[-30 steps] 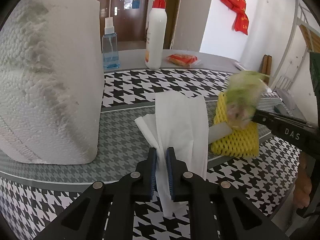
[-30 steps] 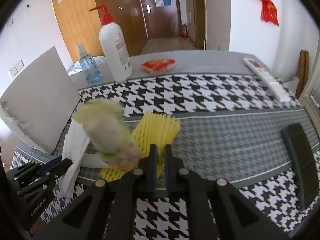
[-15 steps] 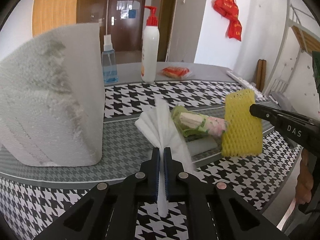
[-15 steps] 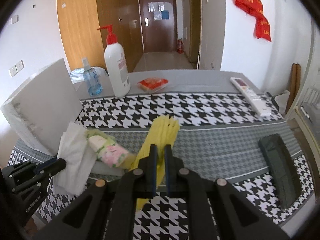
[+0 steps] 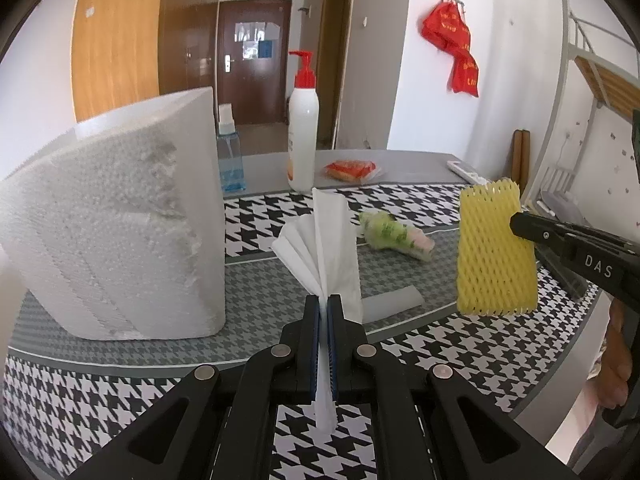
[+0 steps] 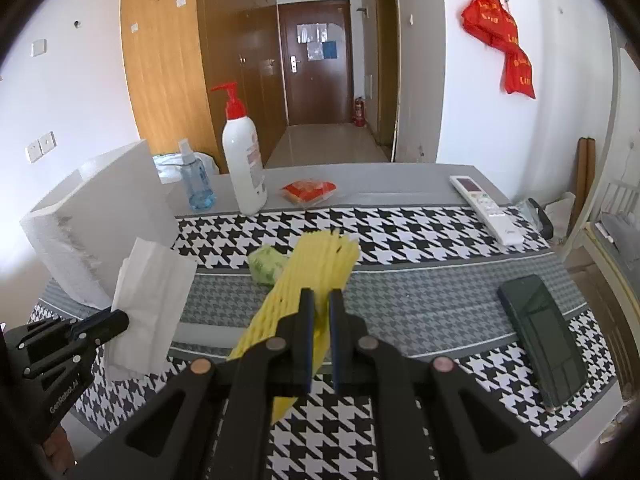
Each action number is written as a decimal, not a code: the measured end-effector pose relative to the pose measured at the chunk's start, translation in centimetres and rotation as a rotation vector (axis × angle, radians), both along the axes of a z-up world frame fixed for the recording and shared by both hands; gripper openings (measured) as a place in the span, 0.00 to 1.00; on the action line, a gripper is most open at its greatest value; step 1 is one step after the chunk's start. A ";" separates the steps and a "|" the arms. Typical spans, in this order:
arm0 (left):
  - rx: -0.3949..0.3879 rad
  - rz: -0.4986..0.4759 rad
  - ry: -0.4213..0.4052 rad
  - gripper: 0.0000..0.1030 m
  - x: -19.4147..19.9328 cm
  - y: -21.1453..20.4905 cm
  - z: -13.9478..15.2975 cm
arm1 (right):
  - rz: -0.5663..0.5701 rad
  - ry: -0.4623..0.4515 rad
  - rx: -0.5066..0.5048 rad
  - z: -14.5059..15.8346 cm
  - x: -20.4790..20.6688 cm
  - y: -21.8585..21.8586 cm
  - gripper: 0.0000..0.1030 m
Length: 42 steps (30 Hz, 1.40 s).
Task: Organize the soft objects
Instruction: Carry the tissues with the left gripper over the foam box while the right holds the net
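Two close wrist views down onto one shared houndstooth table (image 5: 460,344).

My left gripper (image 5: 324,308) is matte black plastic, two straight fingers lined with blue ribbed pads (image 5: 315,344), with round silver screw heads on angular linkage arms. My right gripper (image 6: 319,304) is built alike, though its screws look copper-tinted. Seen from the side, one body carries white "DAS" lettering and the other "GenRobot.AI".

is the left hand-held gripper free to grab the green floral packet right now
Probably not: the left hand-held gripper is shut on the white tissue. The green floral packet lies uncovered on the table, just beyond.
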<state>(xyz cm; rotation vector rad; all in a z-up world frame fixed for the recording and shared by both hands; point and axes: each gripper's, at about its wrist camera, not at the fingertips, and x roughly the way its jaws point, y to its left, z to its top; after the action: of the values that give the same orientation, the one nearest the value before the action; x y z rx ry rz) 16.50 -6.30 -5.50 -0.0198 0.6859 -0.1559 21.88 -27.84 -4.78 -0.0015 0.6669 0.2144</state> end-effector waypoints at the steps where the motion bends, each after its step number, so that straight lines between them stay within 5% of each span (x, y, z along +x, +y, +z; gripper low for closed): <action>1: 0.002 0.001 -0.005 0.04 -0.1 0.0 0.1 | 0.000 -0.005 0.000 0.1 -0.2 0.0 0.09; 42: 0.045 0.020 -0.235 0.04 -2.0 0.8 7.3 | 0.051 -0.177 0.015 4.8 -3.4 1.4 0.09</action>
<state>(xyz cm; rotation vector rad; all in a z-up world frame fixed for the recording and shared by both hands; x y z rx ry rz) 14.49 -5.49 1.76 0.0346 0.4540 -0.1215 18.49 -26.41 0.05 -0.0230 0.4895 0.2655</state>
